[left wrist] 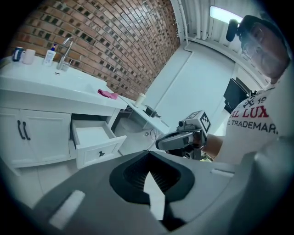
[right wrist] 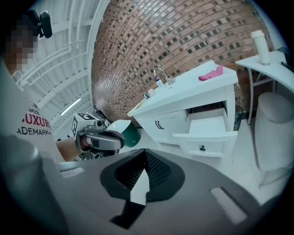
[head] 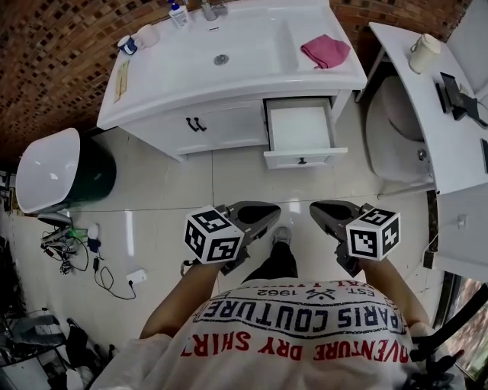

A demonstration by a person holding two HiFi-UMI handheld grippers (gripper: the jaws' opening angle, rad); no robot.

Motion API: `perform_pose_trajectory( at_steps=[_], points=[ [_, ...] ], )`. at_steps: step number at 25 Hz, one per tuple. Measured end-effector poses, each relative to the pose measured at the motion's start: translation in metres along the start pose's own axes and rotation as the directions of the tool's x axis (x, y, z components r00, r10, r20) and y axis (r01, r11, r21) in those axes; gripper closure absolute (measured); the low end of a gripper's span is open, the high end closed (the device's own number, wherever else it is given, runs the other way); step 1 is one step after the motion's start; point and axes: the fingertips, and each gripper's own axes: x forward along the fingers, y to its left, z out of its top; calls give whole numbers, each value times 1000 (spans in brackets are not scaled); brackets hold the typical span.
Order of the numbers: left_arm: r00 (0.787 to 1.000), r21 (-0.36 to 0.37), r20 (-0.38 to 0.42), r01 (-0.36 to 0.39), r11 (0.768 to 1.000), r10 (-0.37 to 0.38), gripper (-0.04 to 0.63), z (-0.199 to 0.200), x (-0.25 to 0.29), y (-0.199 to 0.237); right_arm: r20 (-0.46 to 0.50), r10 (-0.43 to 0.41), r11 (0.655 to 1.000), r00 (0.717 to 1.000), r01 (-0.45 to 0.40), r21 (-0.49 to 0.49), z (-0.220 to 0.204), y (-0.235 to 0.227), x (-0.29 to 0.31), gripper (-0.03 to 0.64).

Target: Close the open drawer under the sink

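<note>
Rear wall (head: 53,53): exposed red-brown brick. Floor (head: 221,187): pale glossy tile, reflective. A white vanity cabinet (head: 221,126) stands against the brick, with a white side surface (head: 423,114) just beside its right edge. White-lidded green bin (head: 57,171) at left, loose cables (head: 76,255) near it. Ceiling strip light (left wrist: 223,13) lit.

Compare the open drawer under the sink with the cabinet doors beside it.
The drawer is pulled out, its empty white inside showing; the cabinet doors sit shut. The drawer has one small dark knob; the cabinet doors have two dark bar handles. Both are white fronts of one vanity.
</note>
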Motion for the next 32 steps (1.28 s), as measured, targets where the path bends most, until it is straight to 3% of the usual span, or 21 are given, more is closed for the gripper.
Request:
perform_pose_trajectory(
  at_steps=[4, 9, 16, 24, 32],
  points=[
    [1000, -49, -28, 1, 999, -2, 609, -13, 9, 20, -4, -54, 995, 999, 54, 84, -11, -36, 15, 609],
    [999, -118, -50, 6, 993, -12, 609, -27, 18, 39, -66, -183, 980, 981, 188, 66, -36, -96, 43, 609],
    [995, -153, -100, -3, 988, -12, 609, -36, 26, 87, -123, -337, 938, 933, 344, 39, -56, -192, 103, 611],
    [989, -191, -147, 4, 982, -32, 609, -39, 39, 130, -110, -451, 882, 886, 461, 99, -52, -274, 147, 611],
    [987, -201, -155, 12, 980, -44, 609, -30, 44, 161, -113, -476, 863, 872, 488, 132, -43, -304, 171, 611]
  ],
)
